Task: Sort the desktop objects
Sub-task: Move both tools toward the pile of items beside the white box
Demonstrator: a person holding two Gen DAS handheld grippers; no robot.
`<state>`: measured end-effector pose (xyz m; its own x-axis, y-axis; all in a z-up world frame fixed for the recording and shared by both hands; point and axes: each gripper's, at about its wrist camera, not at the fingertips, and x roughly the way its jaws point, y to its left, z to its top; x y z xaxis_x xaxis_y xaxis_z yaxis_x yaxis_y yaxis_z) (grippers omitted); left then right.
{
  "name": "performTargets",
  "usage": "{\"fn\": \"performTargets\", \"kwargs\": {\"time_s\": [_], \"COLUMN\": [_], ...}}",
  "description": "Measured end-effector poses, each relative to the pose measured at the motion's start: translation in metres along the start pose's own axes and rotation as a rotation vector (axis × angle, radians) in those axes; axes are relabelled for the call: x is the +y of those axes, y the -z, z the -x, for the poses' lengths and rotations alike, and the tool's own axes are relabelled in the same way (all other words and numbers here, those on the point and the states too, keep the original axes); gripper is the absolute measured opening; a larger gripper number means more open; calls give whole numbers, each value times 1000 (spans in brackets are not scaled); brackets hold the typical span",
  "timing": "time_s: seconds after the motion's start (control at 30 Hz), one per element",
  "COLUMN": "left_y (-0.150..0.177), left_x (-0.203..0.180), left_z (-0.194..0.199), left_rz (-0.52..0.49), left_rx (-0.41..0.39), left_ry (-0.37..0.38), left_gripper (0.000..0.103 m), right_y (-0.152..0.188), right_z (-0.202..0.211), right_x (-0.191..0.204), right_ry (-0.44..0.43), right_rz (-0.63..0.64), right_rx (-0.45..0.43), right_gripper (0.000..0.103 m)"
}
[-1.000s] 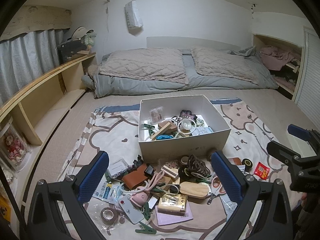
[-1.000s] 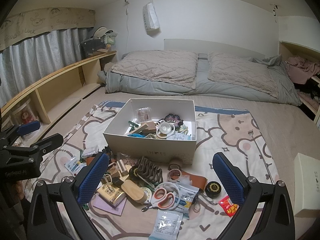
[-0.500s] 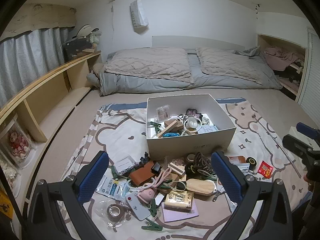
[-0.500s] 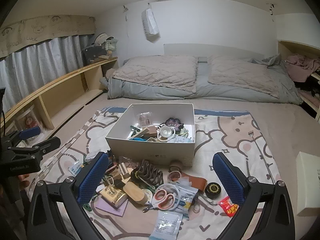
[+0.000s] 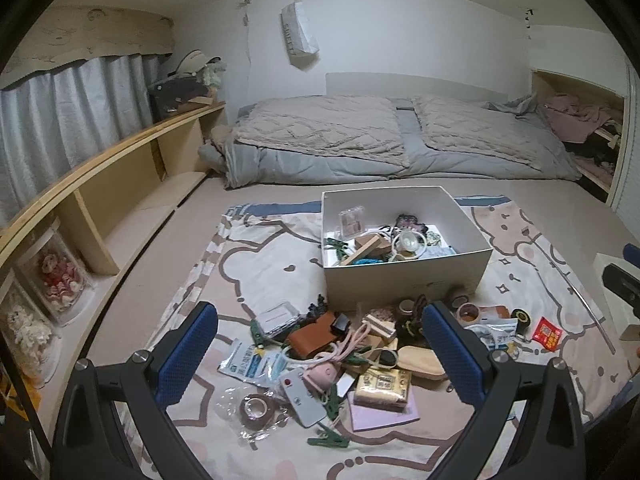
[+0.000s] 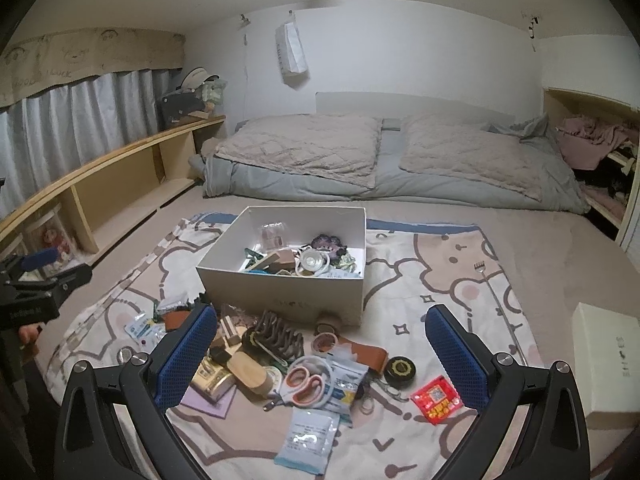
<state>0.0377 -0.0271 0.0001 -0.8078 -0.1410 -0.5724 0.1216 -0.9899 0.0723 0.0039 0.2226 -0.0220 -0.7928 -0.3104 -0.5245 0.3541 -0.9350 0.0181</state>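
Bedroom floor, low ceiling, a quilted grey bed (image 6: 384,164) along the far wall and a cartoon-print mat (image 5: 264,256) spread in front of it. On the mat sits an open white box (image 6: 288,300), already holding small bits: green clips, a wooden block, a round white gadget, a clear packet. Just in front of the box lies the unsorted heap, and it's a dense one.

From the left wrist view, the left gripper (image 5: 320,354) hangs above the pile, blue-padded fingers spread wide, nothing between them. Below it: a brown leather pouch (image 5: 314,338), a pink gadget with a cord (image 5: 324,372), a roll of brown tape in a bag (image 5: 254,406), a purple notepad (image 5: 384,414), a green clip (image 5: 328,442) at the near edge.

Over to the right wrist view: the right gripper (image 6: 321,354) is also up in the air, fingers wide apart and empty. Under it are pink-handled scissors (image 6: 306,384), a dark ridged hair claw (image 6: 278,340), a wooden brush (image 6: 250,374), a black round tin (image 6: 400,370), a red packet (image 6: 438,398) and a sealed white sachet (image 6: 308,440). A metal back scratcher (image 6: 498,312) lies on the mat to the right, well apart from the heap, and a white box lid (image 6: 606,364) rests off the mat's edge.
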Motion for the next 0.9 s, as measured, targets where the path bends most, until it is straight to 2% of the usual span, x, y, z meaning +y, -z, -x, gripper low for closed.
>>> {"fn": "performTargets", "kwargs": {"time_s": [0.4, 0.63, 0.9], "left_y": [22, 28, 20], "left_x": [18, 4, -19], "left_z": [20, 46, 90], "left_rz": [90, 67, 46], "left_rx": [-2, -69, -119], "left_ry": [-63, -96, -74], "left_gripper": [103, 103, 103], "right_y": [20, 20, 15], "right_z": [21, 39, 59], "right_x": [-17, -19, -11], "right_ry": [22, -2, -19], "right_rz": [15, 21, 43], "right_rx": [4, -15, -47], "right_gripper": [103, 103, 103]}}
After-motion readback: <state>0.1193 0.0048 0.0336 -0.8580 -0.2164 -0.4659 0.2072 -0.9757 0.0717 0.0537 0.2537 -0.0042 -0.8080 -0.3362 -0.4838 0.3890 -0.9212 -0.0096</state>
